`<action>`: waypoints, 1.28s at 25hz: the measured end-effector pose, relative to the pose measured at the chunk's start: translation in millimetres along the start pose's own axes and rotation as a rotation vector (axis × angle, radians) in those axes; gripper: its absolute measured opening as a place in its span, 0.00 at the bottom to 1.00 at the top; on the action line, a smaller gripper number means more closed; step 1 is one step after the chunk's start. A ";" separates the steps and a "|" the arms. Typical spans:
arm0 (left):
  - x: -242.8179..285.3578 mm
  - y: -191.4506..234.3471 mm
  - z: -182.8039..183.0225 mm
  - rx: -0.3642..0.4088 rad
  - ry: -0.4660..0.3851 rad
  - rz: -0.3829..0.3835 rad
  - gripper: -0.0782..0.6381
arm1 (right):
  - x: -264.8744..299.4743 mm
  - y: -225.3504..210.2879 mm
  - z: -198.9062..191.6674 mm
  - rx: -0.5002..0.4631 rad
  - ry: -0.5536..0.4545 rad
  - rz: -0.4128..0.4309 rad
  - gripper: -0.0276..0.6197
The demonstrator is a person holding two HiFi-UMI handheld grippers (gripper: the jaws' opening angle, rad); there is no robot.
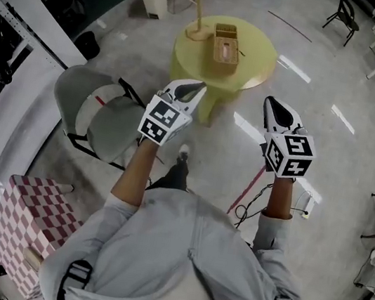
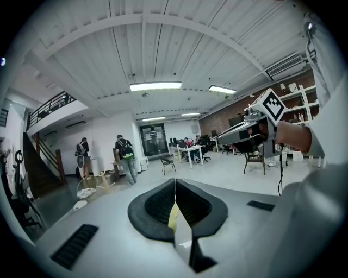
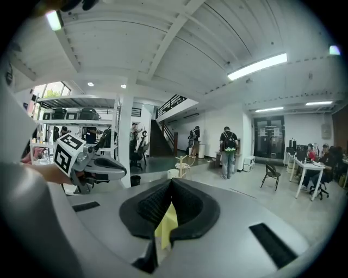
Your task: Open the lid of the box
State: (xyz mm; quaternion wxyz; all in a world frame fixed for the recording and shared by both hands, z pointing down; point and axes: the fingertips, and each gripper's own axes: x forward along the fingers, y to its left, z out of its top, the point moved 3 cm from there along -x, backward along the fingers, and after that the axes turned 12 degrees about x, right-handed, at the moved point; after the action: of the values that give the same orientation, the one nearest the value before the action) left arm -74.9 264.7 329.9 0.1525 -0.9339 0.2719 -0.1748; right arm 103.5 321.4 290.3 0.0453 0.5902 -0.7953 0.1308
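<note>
A wooden box [image 1: 226, 45] stands on a round yellow table [image 1: 258, 68] ahead of me in the head view; whether its lid is up or down I cannot make out. Both grippers hang over the floor short of the table's near edge, apart from the box. My left gripper [image 1: 198, 85] points at the table's left front, its jaws shut with nothing between them [image 2: 175, 184]. My right gripper [image 1: 271, 101] is level with it on the right, jaws also shut and empty [image 3: 170, 184]. Each gripper shows in the other's view: the right [image 2: 255, 127], the left [image 3: 92, 165].
A small wooden stand [image 1: 196, 23] sits on the table left of the box. A grey chair [image 1: 101, 113] is at my left, with a red-checked box [image 1: 26, 218] behind it. A cable [image 1: 251, 192] lies on the floor. People [image 3: 228, 146] stand far off.
</note>
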 end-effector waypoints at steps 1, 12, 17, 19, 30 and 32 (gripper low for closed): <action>7.0 5.6 -2.9 0.001 0.000 -0.001 0.15 | 8.4 -4.4 -0.2 0.009 0.004 0.008 0.08; 112.5 112.5 -31.6 0.012 -0.004 -0.039 0.15 | 136.5 -59.0 28.7 0.034 0.032 -0.011 0.08; 155.7 162.9 -43.3 -0.005 -0.005 -0.061 0.15 | 192.6 -82.5 41.7 0.071 0.051 -0.053 0.08; 170.8 178.4 -49.0 -0.014 -0.004 -0.074 0.15 | 211.6 -89.0 43.9 0.073 0.063 -0.058 0.08; 233.7 244.4 -88.7 -0.073 0.010 -0.138 0.15 | 303.9 -118.5 38.0 0.063 0.167 -0.106 0.08; 240.9 254.9 -96.9 -0.082 0.020 -0.143 0.15 | 318.6 -124.7 31.5 0.054 0.195 -0.125 0.08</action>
State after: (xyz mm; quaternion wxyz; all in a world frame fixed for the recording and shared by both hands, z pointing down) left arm -39.9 -94.2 378.2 0.0986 -0.9547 0.2129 -0.1831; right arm 129.3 -15.7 351.4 0.1145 0.6242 -0.7449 0.2060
